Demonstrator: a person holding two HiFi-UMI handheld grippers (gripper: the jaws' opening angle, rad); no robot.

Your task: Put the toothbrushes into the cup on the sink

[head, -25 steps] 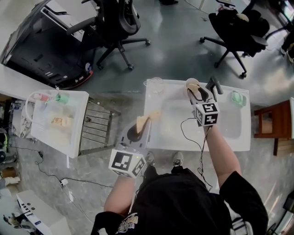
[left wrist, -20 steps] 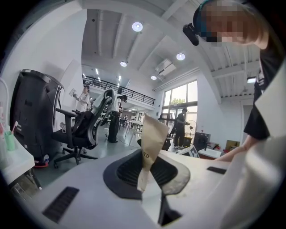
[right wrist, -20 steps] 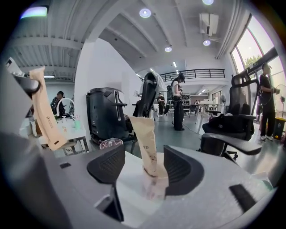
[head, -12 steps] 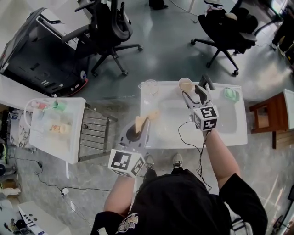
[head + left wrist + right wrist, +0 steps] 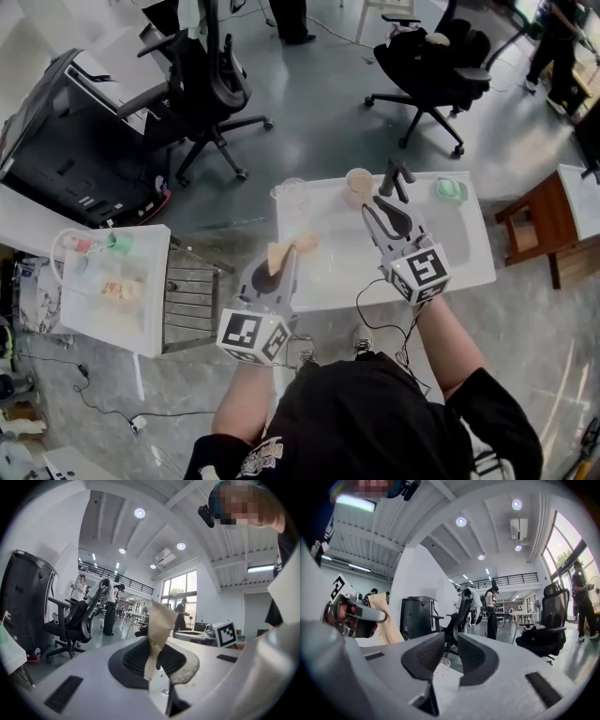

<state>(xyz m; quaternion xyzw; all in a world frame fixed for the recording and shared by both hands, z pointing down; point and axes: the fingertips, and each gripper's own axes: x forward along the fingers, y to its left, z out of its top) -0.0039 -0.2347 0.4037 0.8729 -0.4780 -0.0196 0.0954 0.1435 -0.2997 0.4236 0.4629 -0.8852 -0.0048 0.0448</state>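
A tan cup [image 5: 357, 184] stands at the back rim of the white sink [image 5: 328, 281], next to the dark faucet [image 5: 396, 176]. Something tan shows in the cup, but I cannot make out what. My right gripper [image 5: 382, 214] [image 5: 451, 639] hovers over the basin a short way in front of the cup. Its jaws are closing and nothing is between them. At the sink's front left, my left gripper [image 5: 279, 265] [image 5: 157, 648] is shut on a tan paper packet [image 5: 284, 251] [image 5: 157, 630] that stands upright between its pads. It seems to be a wrapped toothbrush.
A clear glass [image 5: 292, 193] [image 5: 442, 663] stands at the sink's back left corner and a green object [image 5: 450, 189] at the back right. A white side table [image 5: 141, 309] and a wire rack [image 5: 192, 281] are to the left, a wooden stool [image 5: 530, 230] to the right, and office chairs [image 5: 211, 89] behind.
My right gripper has drawn back from the cup toward me and holds nothing now. The left gripper has kept its grip on the packet and hardly moved.
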